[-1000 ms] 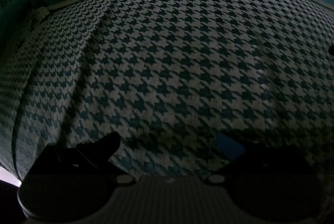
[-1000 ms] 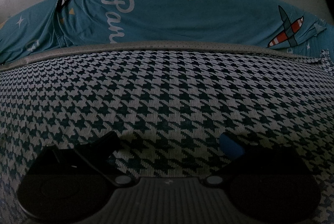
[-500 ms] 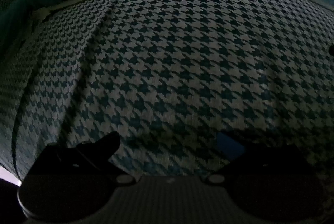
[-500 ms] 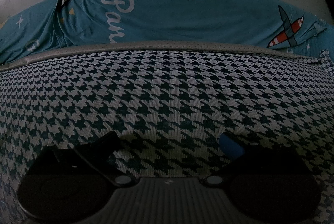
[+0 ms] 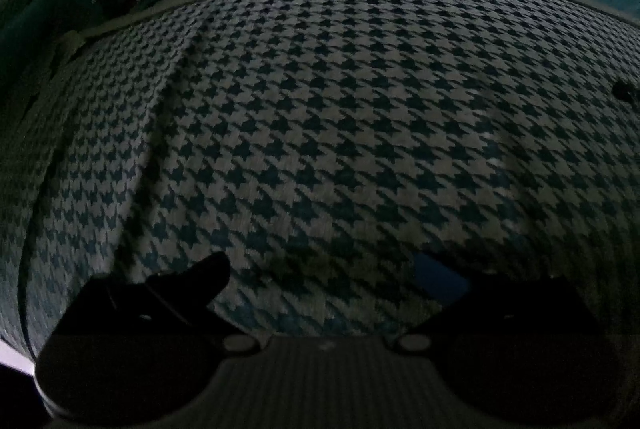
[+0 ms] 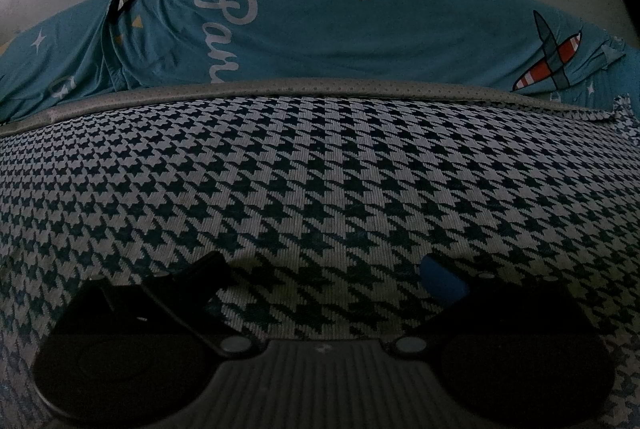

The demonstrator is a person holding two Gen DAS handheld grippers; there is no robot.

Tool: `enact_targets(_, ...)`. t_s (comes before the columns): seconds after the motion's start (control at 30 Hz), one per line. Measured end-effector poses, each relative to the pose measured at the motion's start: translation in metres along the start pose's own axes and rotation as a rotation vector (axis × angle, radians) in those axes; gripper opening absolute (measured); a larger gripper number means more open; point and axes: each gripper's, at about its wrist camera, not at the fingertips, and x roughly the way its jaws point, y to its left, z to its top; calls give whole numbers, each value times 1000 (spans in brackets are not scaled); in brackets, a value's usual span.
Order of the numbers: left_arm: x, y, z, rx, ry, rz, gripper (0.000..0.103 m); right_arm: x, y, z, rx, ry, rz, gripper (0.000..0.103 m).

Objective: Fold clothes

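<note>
1. My left gripper [image 5: 322,271] has its fingers spread apart, nothing between them, low over the houndstooth garment [image 5: 340,117].
2. My right gripper [image 6: 324,271] is the same: fingers apart, gripping nothing, just above the cloth.
3. Garment lies spread flat; grey hem [image 6: 320,89] at its far edge, folds on the left in the left view.
4. Teal printed sheet [image 6: 304,25] lies beyond the hem.

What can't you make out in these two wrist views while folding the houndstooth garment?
- Houndstooth garment: its outline is cut off by both views' edges.
- White lettering on the teal sheet: the garment's grey hem hides the rest.
- Left gripper and right gripper: whether their fingertips touch the fabric; too dark.
</note>
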Motion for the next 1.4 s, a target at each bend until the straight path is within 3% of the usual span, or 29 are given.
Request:
enact_targets(0.53, -60, -15, -33, 82, -85, -58, 103, 0, 0, 0, -2, -1, 2, 103)
enact_targets(0.93, -46, -4, -27, 97, -70, -98, 103, 0, 0, 0, -2, -1, 2, 103)
enact_targets(1.4, -20, -23, -13, 134, -33, -102, 103, 0, 1, 0, -5, -2, 3, 103)
